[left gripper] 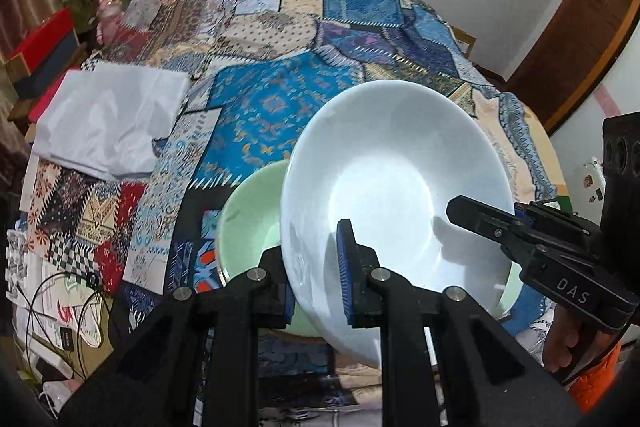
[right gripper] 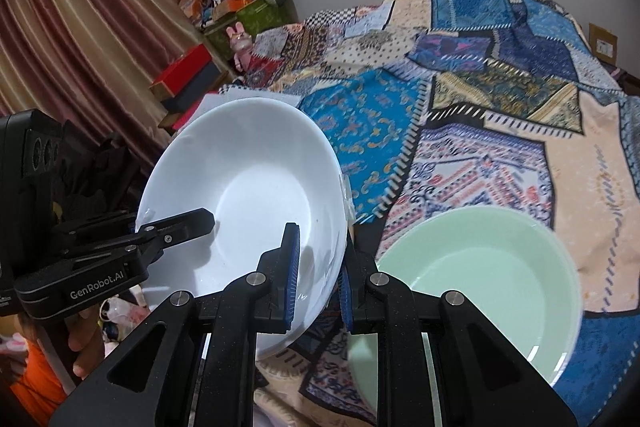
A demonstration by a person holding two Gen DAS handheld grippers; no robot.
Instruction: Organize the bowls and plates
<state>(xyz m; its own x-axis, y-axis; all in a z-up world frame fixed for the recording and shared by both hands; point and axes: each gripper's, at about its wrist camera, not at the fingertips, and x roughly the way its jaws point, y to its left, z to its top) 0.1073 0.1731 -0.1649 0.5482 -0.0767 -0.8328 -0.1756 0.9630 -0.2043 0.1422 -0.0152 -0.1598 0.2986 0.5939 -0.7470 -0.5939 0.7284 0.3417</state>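
Both grippers, left gripper (left gripper: 316, 267) and right gripper (right gripper: 318, 275), clamped on white bowl (right gripper: 248, 187) rim, opposite edges; green bowl (right gripper: 492, 275) waits below-right, nearer right hand.

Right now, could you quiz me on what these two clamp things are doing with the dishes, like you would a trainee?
1. True or false: the white bowl is held by both grippers at once.
2. Which dish lies on the patchwork cloth, unheld?
A. a green bowl
B. a red plate
C. a glass cup
3. Fill in: the white bowl is tilted, not ____.

Key
1. True: the left gripper and the right gripper each pinch its rim between their fingers, from opposite sides.
2. A, the green bowl.
3. Level.
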